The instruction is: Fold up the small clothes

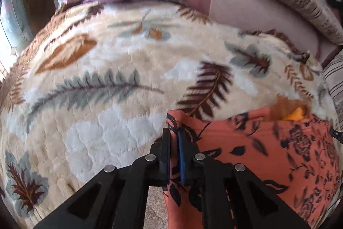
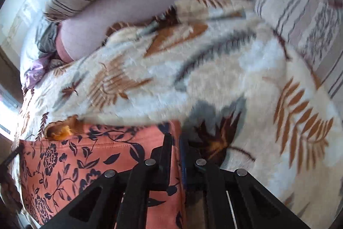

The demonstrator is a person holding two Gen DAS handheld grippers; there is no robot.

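Tools [image 1: 174, 134] pinch orange garment [image 1: 268, 153] on leaf-print blanket [image 1: 107, 61].

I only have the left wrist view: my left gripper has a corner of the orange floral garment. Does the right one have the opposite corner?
Observer: Yes. The right gripper is shut on the orange floral garment at its right-hand edge.
Operator: Anything beyond that edge?
Observer: Only the leaf-print blanket; a dark brown leaf lies just past the fingers.
Operator: What borders the blanket on that side?
Observer: A striped cushion runs along the blanket's far right edge.
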